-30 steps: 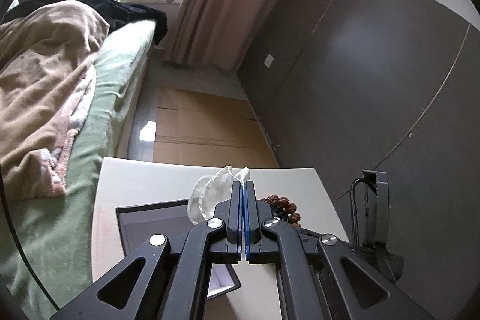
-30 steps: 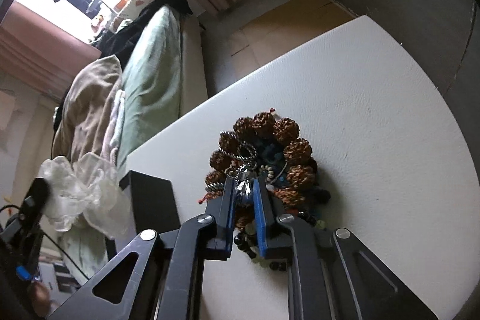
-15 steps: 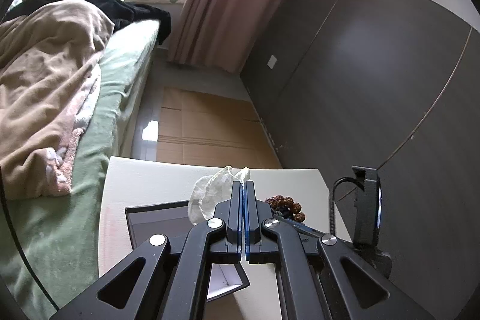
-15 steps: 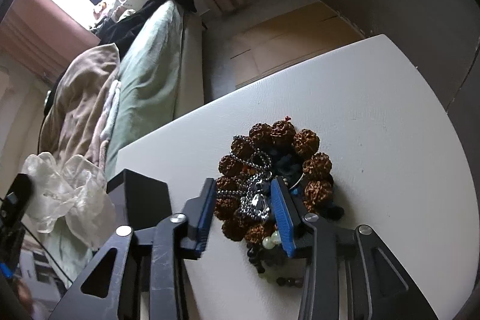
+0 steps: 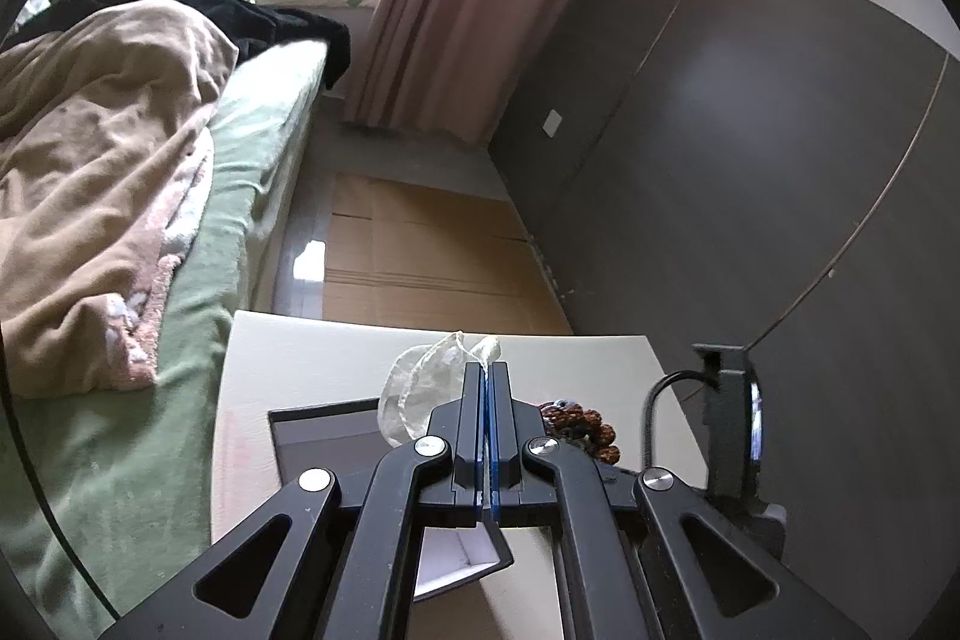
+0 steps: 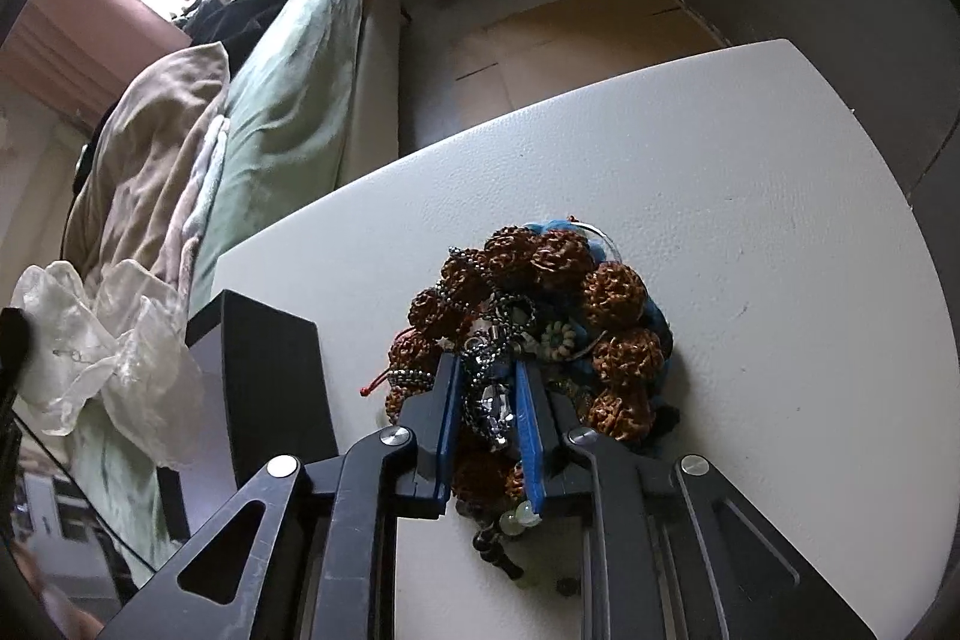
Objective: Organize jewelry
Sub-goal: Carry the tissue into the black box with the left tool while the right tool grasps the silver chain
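Your right gripper [image 6: 487,388] sits low over the jewelry pile [image 6: 540,334] on the white table [image 6: 750,232], its jaws closing with a silver chain [image 6: 492,400] between the blue pads, pressed on both sides. Big brown seed beads [image 6: 612,289] ring the pile from 10 to 4 o'clock of the chain. The dark box [image 6: 270,376] lies at the pile's 9 o'clock. Your left gripper [image 5: 486,400] has its pads pressed together on a clear plastic bag [image 5: 414,394], above that box [image 5: 324,436].
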